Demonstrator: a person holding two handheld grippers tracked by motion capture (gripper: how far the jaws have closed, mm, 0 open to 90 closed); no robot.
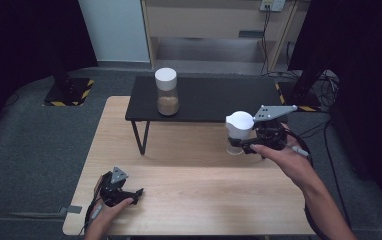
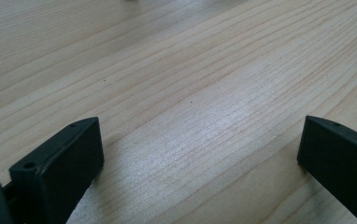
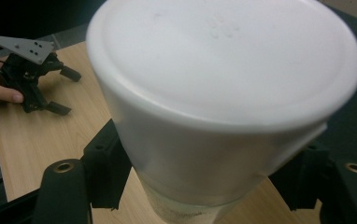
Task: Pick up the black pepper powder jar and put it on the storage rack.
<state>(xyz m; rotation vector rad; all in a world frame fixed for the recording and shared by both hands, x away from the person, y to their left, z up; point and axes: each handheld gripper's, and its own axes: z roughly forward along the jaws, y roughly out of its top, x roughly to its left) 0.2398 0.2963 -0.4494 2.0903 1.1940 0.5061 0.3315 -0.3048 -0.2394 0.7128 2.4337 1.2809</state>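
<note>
My right gripper is shut on a clear jar with a white lid and holds it in the air above the wooden table, in front of the black shelf. In the right gripper view the white lid looms large and both jaws clamp the jar just below it. A second white-lidded jar with brown powder stands on the black shelf at the left. At the table's front left corner my left gripper rests open; in its own view the jaws stand wide apart over bare wood.
The black shelf stands on thin legs over the table's far half. Dark floor surrounds the table, with cables at the far right and a wooden cabinet behind. In the right gripper view the left gripper lies far off on the wood.
</note>
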